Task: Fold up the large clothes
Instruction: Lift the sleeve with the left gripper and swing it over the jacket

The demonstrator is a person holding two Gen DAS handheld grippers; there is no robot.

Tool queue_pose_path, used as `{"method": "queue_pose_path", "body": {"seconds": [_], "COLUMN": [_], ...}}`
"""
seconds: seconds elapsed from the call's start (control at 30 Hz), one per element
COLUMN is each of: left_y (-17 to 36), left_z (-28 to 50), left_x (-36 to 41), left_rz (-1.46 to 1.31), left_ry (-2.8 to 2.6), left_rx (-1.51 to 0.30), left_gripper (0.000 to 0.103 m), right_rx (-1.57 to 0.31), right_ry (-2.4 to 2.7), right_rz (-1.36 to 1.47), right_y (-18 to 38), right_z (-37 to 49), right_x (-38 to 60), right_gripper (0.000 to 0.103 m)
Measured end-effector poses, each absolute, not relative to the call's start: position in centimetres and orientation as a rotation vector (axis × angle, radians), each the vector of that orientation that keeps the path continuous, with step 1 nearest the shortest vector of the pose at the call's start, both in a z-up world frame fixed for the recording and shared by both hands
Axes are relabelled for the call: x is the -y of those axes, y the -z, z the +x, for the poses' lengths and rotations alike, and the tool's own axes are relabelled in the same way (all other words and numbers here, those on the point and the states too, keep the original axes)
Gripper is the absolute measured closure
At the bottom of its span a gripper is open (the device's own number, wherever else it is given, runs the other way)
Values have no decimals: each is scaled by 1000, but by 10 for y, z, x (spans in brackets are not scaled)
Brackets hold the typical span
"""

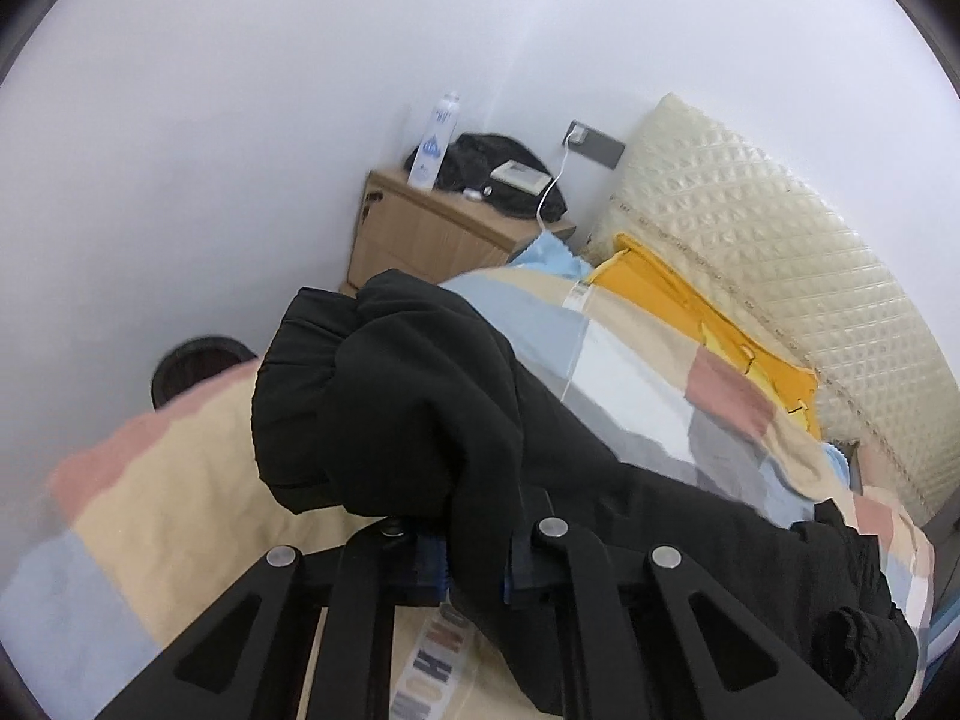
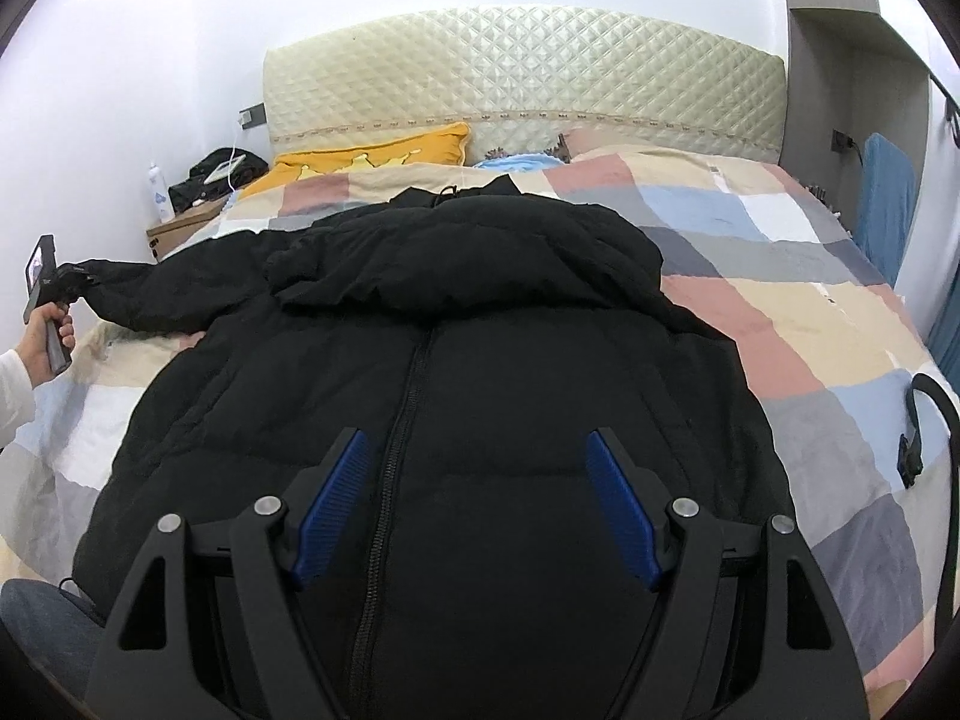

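A large black puffer jacket (image 2: 456,360) lies front up, zipped, on a bed with a checked quilt (image 2: 780,312). Its hood points toward the headboard. My right gripper (image 2: 477,504) is open and empty, hovering over the lower front of the jacket beside the zipper. My left gripper (image 1: 474,564) is shut on the jacket's left sleeve (image 1: 408,396) and holds it lifted off the quilt (image 1: 180,510). In the right wrist view the left gripper (image 2: 60,288) shows at the far left edge of the bed, pulling the sleeve (image 2: 150,288) outward.
A quilted cream headboard (image 2: 540,72) and a yellow pillow (image 2: 372,150) are at the bed's head. A wooden nightstand (image 1: 432,234) holds a spray bottle (image 1: 435,141), a dark bag and a charger cable. A dark bin (image 1: 192,366) stands by the wall. A black strap (image 2: 930,420) lies at the bed's right edge.
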State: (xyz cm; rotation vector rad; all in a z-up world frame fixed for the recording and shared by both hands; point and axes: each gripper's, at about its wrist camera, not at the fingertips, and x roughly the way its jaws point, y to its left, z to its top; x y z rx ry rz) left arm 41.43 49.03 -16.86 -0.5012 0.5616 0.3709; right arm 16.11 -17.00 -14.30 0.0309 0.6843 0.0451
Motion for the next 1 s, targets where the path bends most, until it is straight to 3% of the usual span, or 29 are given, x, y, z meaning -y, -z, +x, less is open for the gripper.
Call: {"method": "queue_pose_path", "body": {"seconds": [0.33,1.0], "left_y": [68,-59], "left_z": [377,327], "left_x": [-445,-318], "left_rz": [-442,-351], "left_ry": [-290,-231], "left_rx": [-477,-350], "left_gripper": [92,92], "right_rx": [-632,-517], "right_ry": [-84,-96], "right_rz": [74,61], "right_y": [128,107], "right_z": [140,99], "right_x": [180,209], "right_gripper": [28,28]}}
